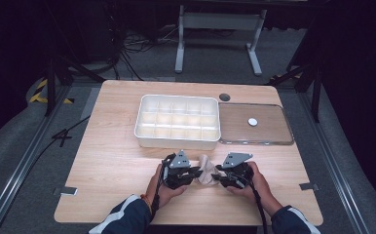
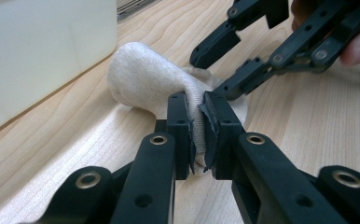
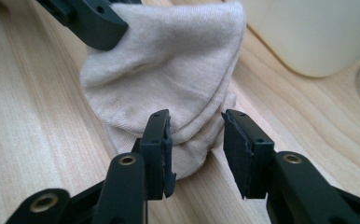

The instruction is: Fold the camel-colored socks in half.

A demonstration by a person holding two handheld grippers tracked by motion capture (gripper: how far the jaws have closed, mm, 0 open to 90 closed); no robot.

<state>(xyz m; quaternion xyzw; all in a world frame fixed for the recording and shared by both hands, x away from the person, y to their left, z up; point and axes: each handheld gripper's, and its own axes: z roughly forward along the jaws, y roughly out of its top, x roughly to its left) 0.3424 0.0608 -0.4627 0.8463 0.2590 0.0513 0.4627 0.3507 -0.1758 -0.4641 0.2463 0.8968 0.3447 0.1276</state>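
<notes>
Sock (image 1: 206,170): beige, bunched near the surface's (image 1: 113,161) front edge, just before the white tray (image 1: 177,141).
Left gripper (image 2: 198,128): fingers clamped on a sock fold.
Right gripper (image 3: 196,149): fingers parted, not pressing the sock.

The sock (image 1: 206,169) lies mostly hidden between the tools, its far end unseen.
</notes>
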